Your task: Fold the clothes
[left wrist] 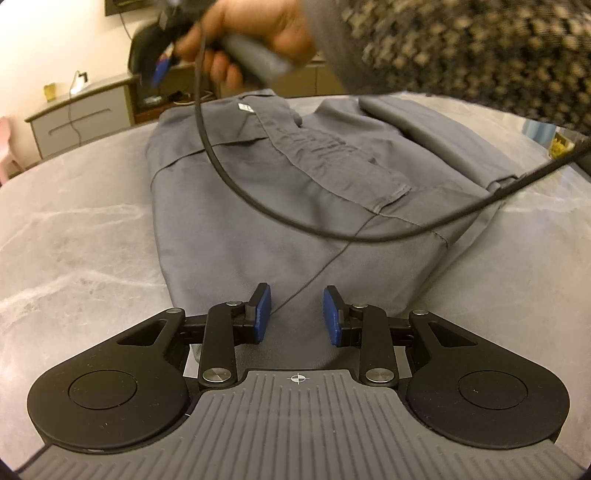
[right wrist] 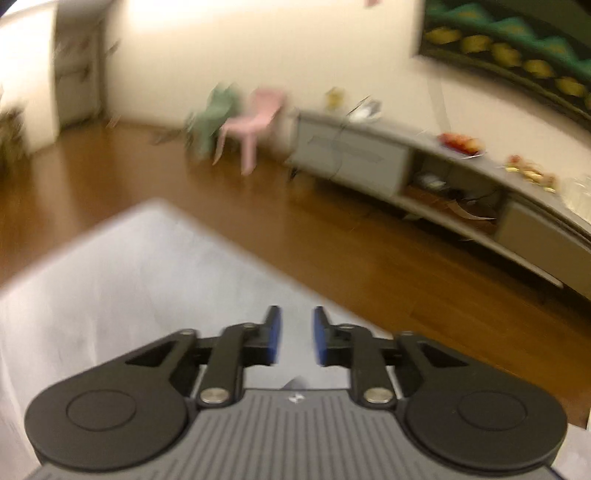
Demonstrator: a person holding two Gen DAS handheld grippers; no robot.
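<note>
A grey garment (left wrist: 258,192), folded into a rough rectangle with its collar label at the far end, lies on the marble-look table (left wrist: 74,240). My left gripper (left wrist: 297,314) hovers at the garment's near edge. Its blue pads stand apart and the cloth lies between and below them without being pinched. A person's hand (left wrist: 251,33) holds my right gripper (left wrist: 162,70) above the garment's far end, blurred. In the right wrist view the right gripper (right wrist: 297,336) is open with nothing between its fingers, over a bare table corner (right wrist: 129,266).
A black cable (left wrist: 332,232) hangs in a loop over the garment. A patterned sleeve (left wrist: 480,48) fills the upper right. Beyond the table are a wooden floor (right wrist: 332,240), a low grey sideboard (right wrist: 369,158) and a small pink chair (right wrist: 255,122).
</note>
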